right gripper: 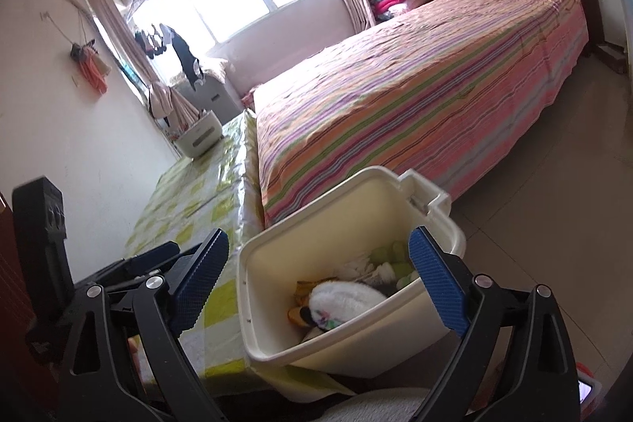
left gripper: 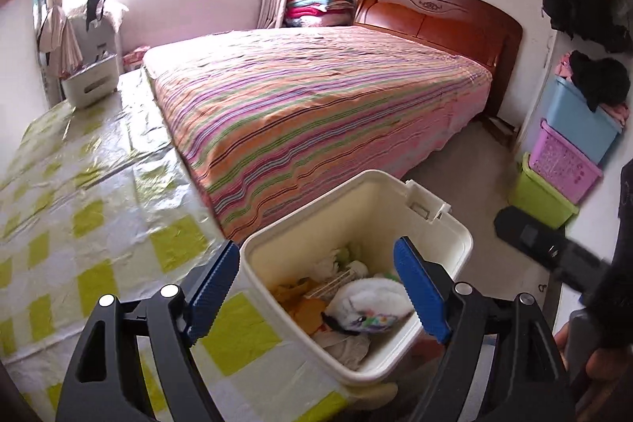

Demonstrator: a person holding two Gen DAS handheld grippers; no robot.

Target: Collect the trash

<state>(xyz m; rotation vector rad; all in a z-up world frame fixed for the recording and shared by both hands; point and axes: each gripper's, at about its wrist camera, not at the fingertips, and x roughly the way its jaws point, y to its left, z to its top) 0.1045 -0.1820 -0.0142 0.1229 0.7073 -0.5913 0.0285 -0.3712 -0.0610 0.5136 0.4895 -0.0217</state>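
Holding fluffy white wrapper (left gripper: 370, 305), crumpled scraps: cream plastic bin (left gripper: 455, 244), squarish.

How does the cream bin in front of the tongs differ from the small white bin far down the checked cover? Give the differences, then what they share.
1. The cream bin is close, at the cover's near edge; the small white bin stands at the far end near the curtain.
2. The cream bin is tall with plain walls; the white bin is squat, with a slot in its side.
3. Trash shows in the cream bin; the white bin's contents are unclear.

Both are pale plastic on the checked cover.
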